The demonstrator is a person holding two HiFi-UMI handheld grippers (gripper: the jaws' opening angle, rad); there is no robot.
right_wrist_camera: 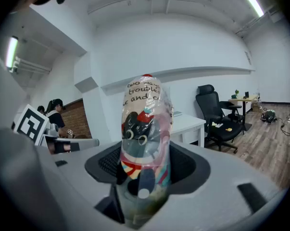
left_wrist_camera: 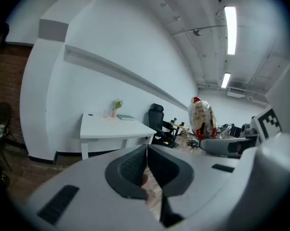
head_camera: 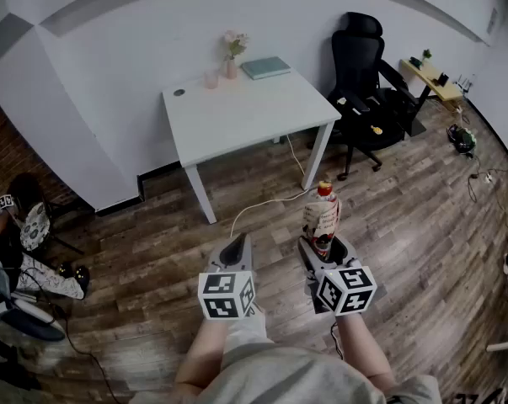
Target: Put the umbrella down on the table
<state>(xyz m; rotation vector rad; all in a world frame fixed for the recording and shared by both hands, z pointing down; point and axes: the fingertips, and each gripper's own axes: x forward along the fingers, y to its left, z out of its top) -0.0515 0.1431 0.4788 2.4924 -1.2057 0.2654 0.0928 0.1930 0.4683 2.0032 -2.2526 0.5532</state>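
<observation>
The folded umbrella [head_camera: 322, 215] is in a clear printed sleeve with a red tip and stands upright between the pads of my right gripper [head_camera: 323, 251]. In the right gripper view the umbrella [right_wrist_camera: 145, 143] fills the gap between the jaws, which are shut on it. My left gripper [head_camera: 235, 249] hangs beside it at the left, shut with nothing in it; its pads meet in the left gripper view [left_wrist_camera: 146, 170]. The white table [head_camera: 262, 116] stands ahead against the wall, some way off from both grippers.
On the table's far edge are a small vase of flowers [head_camera: 232, 50], a pink cup [head_camera: 211, 80] and a teal book [head_camera: 266, 67]. A black office chair [head_camera: 365, 82] stands right of the table. A white cable [head_camera: 266, 202] runs over the wooden floor. A person [head_camera: 22, 225] sits at far left.
</observation>
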